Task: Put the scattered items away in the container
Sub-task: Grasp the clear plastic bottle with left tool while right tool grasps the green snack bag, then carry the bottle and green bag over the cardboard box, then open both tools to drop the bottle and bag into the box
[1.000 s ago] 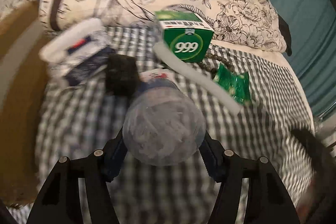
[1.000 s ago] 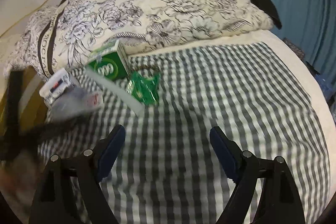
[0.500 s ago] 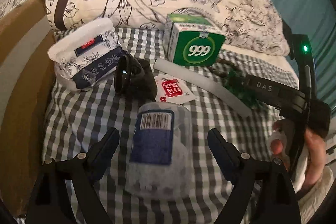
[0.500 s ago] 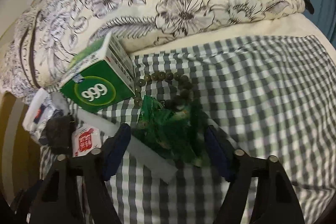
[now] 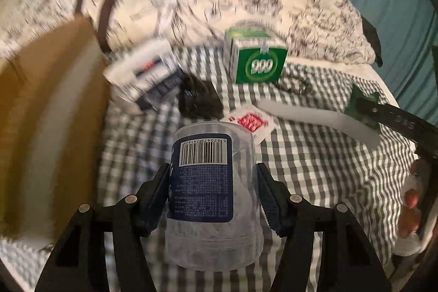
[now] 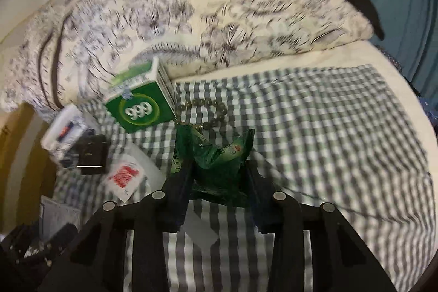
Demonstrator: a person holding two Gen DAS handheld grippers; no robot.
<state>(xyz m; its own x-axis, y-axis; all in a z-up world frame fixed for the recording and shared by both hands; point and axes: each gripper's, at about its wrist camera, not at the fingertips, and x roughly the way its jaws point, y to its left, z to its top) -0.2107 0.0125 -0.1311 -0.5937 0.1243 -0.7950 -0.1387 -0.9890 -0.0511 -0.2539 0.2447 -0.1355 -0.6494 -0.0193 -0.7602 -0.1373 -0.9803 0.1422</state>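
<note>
Left claw around jar, seemingly clamped.

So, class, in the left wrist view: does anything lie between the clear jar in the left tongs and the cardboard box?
Nothing visible does. The left tongs grip the clear jar, and only checked cloth lies between it and the cardboard box to its left. The tissue pack sits further back, off that line.

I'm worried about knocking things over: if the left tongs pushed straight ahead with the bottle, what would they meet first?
Probably the red-and-white sachet, lying just past the clear bottle held in the left tongs. The black object sits slightly left; depth is unclear.
</note>
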